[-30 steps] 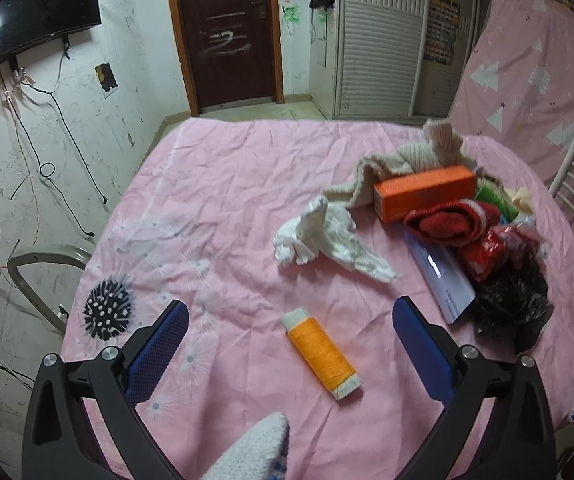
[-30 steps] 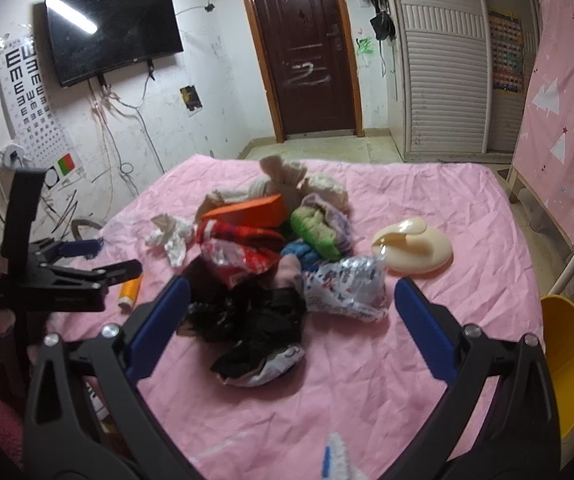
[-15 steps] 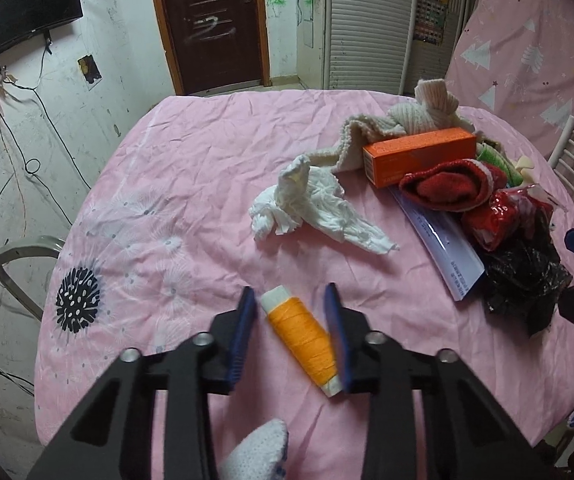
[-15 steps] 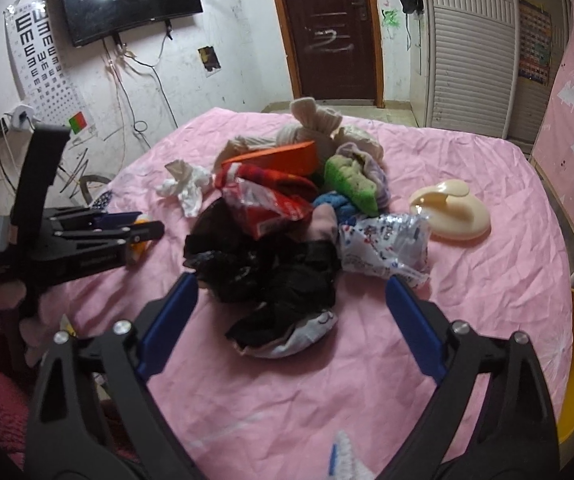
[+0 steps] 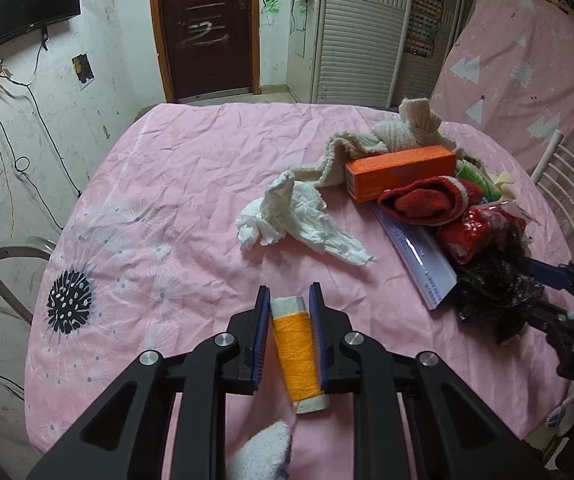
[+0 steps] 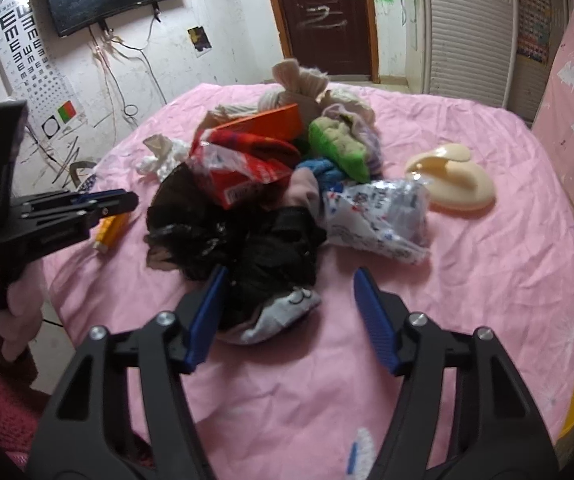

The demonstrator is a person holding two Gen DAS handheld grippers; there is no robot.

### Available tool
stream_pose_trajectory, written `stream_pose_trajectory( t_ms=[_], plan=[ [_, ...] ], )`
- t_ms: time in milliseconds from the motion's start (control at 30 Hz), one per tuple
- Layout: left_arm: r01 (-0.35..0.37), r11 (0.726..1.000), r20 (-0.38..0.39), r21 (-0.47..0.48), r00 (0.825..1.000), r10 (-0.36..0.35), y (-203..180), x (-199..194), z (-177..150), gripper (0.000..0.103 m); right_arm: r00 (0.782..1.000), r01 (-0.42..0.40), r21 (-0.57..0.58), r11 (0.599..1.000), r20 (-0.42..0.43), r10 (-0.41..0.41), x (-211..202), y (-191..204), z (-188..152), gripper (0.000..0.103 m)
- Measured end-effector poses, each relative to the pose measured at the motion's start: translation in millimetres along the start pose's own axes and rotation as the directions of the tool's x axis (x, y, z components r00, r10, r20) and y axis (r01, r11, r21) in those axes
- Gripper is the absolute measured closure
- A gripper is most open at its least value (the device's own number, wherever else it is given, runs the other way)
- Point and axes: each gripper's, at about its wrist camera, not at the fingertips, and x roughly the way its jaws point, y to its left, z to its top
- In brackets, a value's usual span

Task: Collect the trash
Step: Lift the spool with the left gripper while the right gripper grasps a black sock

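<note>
Your left gripper (image 5: 290, 300) is clamped on the orange thread spool (image 5: 296, 350) lying on the pink sheet (image 5: 159, 184). Your right gripper (image 6: 287, 280) is closing, nothing yet pinched, its left pad at the black bag (image 6: 223, 236), with the trash pile beyond.

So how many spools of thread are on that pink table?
1. The orange thread spool lies near the table's front-left edge, clamped between the left gripper's jaws. Others could be buried under the clutter pile.
</note>
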Motion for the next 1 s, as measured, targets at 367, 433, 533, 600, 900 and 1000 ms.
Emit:
stream_pose_trajectory(
  t_ms=[367, 433, 533, 600, 900, 1000],
  plan=[
    [0.036, 0.999, 0.074, 0.039, 0.997, -0.039, -21.1, -31.5, 16.4, 0.094, 0.988, -0.025, 0.044, 0.999, 0.156, 0.018, -38.8, -11.1, -2.7, 0.07],
    [0.044, 0.997, 0.092, 0.056, 0.995, -0.049, -30.4, -37.3, 22.8, 0.094, 0.982, -0.014, 0.062, 0.998, 0.189, 0.002, -51.3, -20.8, -2.4, 0.069],
    [0.063, 0.994, 0.118, 0.089, 0.99, -0.073, -47.9, -46.1, 32.1, 0.094, 0.974, -0.038, 0.095, 0.995, 0.224, 0.016, -65.1, -38.0, -4.0, 0.069],
    [0.078, 0.99, 0.131, 0.114, 0.987, -0.093, -65.0, -50.5, 39.3, 0.094, 0.969, -0.041, 0.11, 0.993, 0.247, 0.013, -72.1, -44.8, -4.5, 0.069],
    [0.213, 0.948, 0.134, 0.236, 0.959, -0.249, -154.0, -59.3, 60.7, 0.094, 0.937, 0.036, 0.211, 0.977, 0.332, -0.106, -116.0, -111.0, -26.9, 0.069],
    [0.227, 0.937, 0.129, 0.265, 0.955, -0.268, -181.7, -59.2, 61.6, 0.094, 0.933, 0.05, 0.252, 0.966, 0.333, -0.136, -122.5, -131.0, -38.7, 0.069]
  ],
)
